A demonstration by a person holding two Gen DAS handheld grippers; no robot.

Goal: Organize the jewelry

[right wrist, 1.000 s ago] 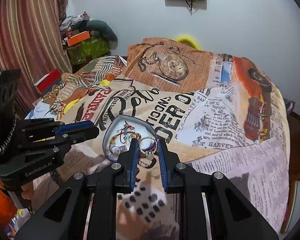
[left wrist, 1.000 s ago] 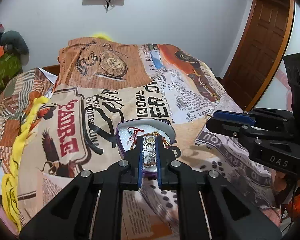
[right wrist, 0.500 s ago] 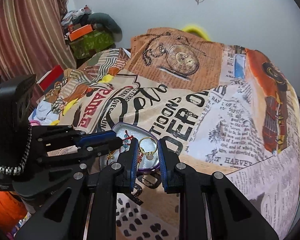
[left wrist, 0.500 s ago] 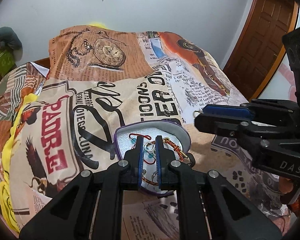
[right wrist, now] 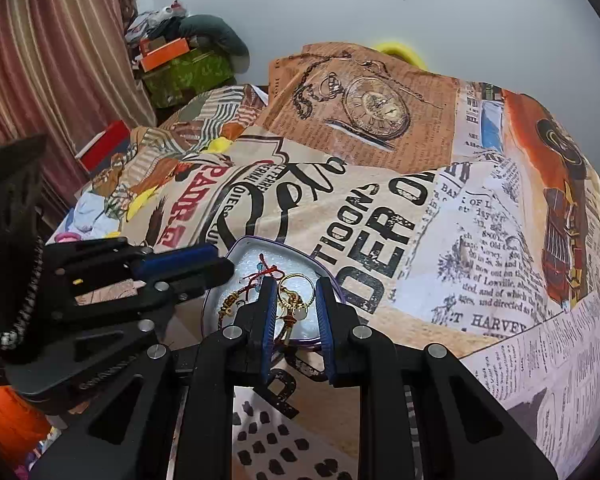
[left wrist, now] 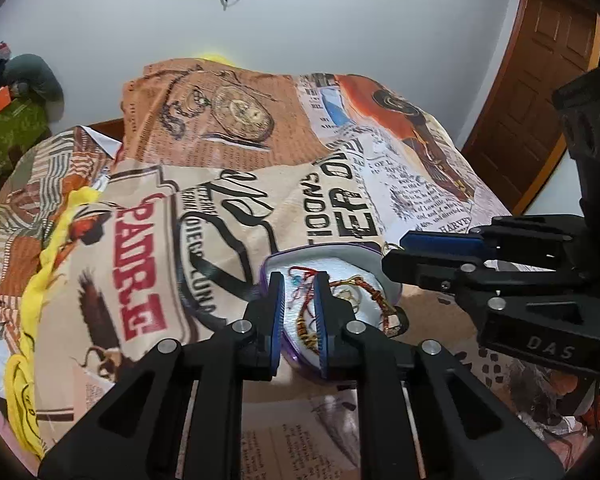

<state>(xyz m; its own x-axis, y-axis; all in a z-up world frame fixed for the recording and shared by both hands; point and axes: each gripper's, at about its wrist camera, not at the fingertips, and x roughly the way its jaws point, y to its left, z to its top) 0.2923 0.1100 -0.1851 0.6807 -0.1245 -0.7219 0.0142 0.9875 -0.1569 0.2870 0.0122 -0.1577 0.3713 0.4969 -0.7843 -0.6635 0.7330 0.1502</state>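
— Purple is the rim of the little tray (left wrist: 269,265), right?

— Yes. It sits on the bed cover (left wrist: 148,240) with the newspaper prints. It has a white soft pad inside.

— What is on the far left?

— Some yellow cloth (left wrist: 40,280) along the edge of the bed.

— Where are the left tongs (left wrist: 299,312)?

— Right over the near part of the tray. Their blue pads stand a little way apart, and nothing is between them. Red string (left wrist: 300,270) and a braided bracelet (left wrist: 374,294) lie on the pad just past them.

— And the right tongs (right wrist: 296,316)?

— They are over the tray (right wrist: 260,245) too, on its right side. The gap between the pads is narrow. A gold ring (right wrist: 298,292) is in that gap, but I cannot tell if the pads pinch it.

— What is on the far right?

— A brown wooden door (left wrist: 540,92).
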